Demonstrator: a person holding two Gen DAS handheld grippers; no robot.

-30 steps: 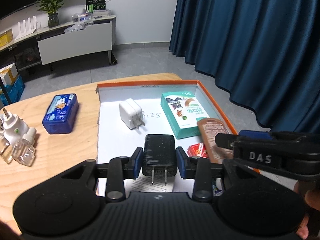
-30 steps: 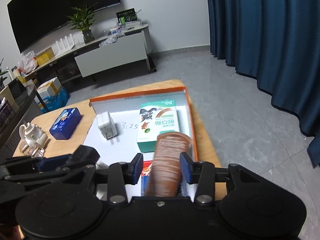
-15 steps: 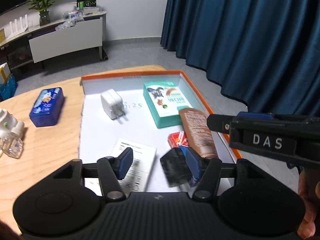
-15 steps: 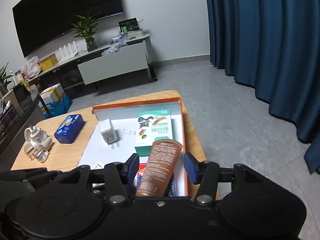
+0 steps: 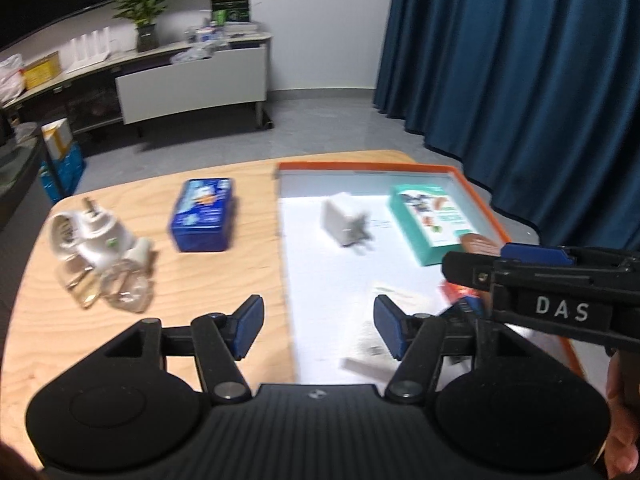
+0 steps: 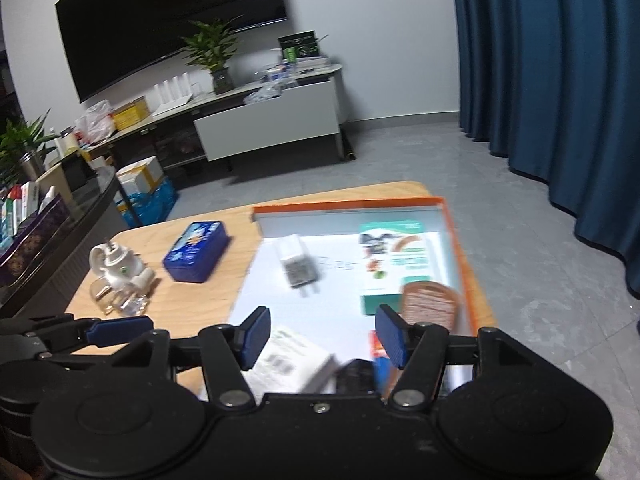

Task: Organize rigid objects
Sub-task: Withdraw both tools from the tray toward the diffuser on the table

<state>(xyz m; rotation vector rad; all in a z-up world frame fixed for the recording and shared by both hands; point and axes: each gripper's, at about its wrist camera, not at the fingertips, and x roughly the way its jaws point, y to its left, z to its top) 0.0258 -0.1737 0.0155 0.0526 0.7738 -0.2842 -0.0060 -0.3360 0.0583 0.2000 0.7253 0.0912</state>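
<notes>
Over the orange-rimmed tray (image 5: 482, 204), both grippers are seen empty: the left gripper (image 5: 316, 330) and right gripper (image 6: 322, 336) are opening, jaws apart, nothing between them. Already laid in the tray are the white charger (image 6: 296, 262), teal box (image 6: 390, 264), brown tube (image 6: 430, 306) and black adapter (image 6: 356, 374). Still left out on the wooden table (image 5: 52, 344) are the blue tin (image 5: 204, 214) and the white plug-in with its clear bottles (image 5: 100, 252). A second ago the adapter and tube were clamped; now both have been released.

left claw (image 5: 318, 330): released black charger, opening | right claw (image 6: 322, 336): released brown tube (image 6: 430, 306), opening
</notes>
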